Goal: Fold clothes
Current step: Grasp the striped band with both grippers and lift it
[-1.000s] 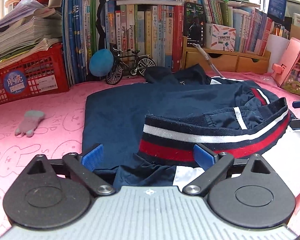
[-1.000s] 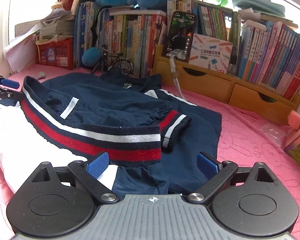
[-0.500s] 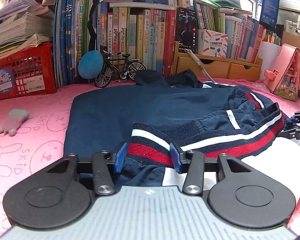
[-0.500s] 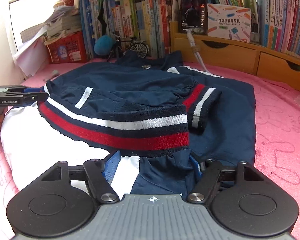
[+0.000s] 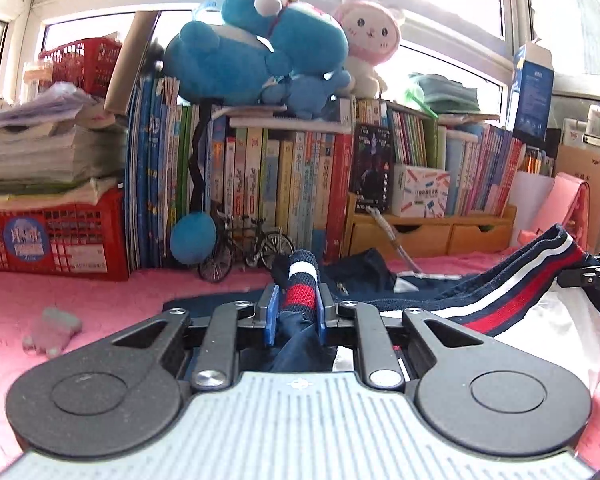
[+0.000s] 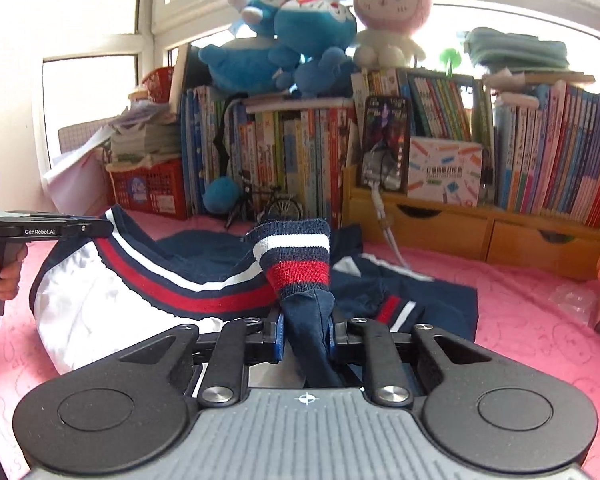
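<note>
The pink tabletop (image 5: pixel 112 300) carries the navy jacket (image 6: pixel 432 300), a grey toy (image 5: pixel 52 330), a red crate (image 5: pixel 56 236), a model bicycle (image 5: pixel 246 246), standing books (image 5: pixel 260 184) and a wooden drawer unit (image 6: pixel 480 232).

One navy jacket (image 6: pixel 204 276), two tongs (image 5: pixel 295 316) (image 6: pixel 305 334), one white-and-pink plush rabbit (image 6: pixel 388 20), one toy bicycle (image 5: pixel 246 246), two wooden drawers (image 6: pixel 432 226), one small grey toy (image 5: pixel 52 330).

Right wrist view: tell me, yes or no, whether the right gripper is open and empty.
No: the right gripper is shut on the jacket's striped hem, which bunches up between its blue fingers.
</note>
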The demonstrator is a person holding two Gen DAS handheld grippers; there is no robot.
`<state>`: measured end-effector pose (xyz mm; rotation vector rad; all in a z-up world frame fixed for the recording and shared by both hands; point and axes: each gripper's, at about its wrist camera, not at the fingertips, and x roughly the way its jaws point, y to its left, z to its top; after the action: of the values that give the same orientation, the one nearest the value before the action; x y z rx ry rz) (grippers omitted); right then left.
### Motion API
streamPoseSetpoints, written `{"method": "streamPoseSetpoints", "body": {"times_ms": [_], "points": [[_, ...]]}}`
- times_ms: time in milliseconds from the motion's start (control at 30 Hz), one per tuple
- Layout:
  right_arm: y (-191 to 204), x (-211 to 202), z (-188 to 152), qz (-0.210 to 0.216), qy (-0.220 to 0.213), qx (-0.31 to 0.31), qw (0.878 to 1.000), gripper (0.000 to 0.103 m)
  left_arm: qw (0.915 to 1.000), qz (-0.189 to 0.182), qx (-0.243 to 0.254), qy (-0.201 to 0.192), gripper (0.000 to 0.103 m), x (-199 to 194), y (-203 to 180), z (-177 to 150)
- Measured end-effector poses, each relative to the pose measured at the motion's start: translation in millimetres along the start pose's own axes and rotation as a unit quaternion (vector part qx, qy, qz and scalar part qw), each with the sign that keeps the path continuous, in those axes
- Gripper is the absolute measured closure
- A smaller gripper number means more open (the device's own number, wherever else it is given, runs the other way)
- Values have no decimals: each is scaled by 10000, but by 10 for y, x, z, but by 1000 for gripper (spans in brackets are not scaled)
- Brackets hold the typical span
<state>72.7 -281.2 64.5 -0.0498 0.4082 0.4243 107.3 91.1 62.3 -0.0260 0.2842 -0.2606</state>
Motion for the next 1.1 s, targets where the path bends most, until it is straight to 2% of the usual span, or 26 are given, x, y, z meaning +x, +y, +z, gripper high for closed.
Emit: {"method": "streamPoseSetpoints", "body": {"times_ms": [133, 200, 367, 567, 667, 767, 833, 933, 1100], "points": [[-138, 242, 375, -228, -391, -6, 9990, 83, 9989, 234, 256, -314, 85, 410, -47, 321], [-252, 458, 550, -369, -464, 66, 9982, 83, 9988, 366, 271, -172, 85, 695, 11, 353], [-558, 1235, 632, -554, 78, 317, 9979, 83, 9964, 664, 382, 374, 85, 1337, 188, 191], [-682, 2014, 324, -836, 853, 29, 9928, 82, 9909, 882, 338, 953, 84, 1809, 373, -149], [-746, 2210, 197, -829, 1067, 98, 9908, 81, 9872, 960, 515, 1168, 84, 1915, 439, -276], [-769, 2339, 113, -885, 1255, -5, 9881, 75, 9812, 1074, 817, 1379, 80, 2037, 439, -396], [-780, 2424, 54, -951, 1385, -111, 9857, 64, 9751, 1182, 924, 1634, 78, 2144, 433, -438], [-705, 2476, -26, -1194, 1492, -486, 9804, 53, 9714, 1414, 1042, 1601, 69, 2110, 411, -374], [-442, 2225, 38, -1786, 1277, -1405, 9654, 48, 9736, 1618, 931, 1317, 68, 1711, 465, -117]]}}
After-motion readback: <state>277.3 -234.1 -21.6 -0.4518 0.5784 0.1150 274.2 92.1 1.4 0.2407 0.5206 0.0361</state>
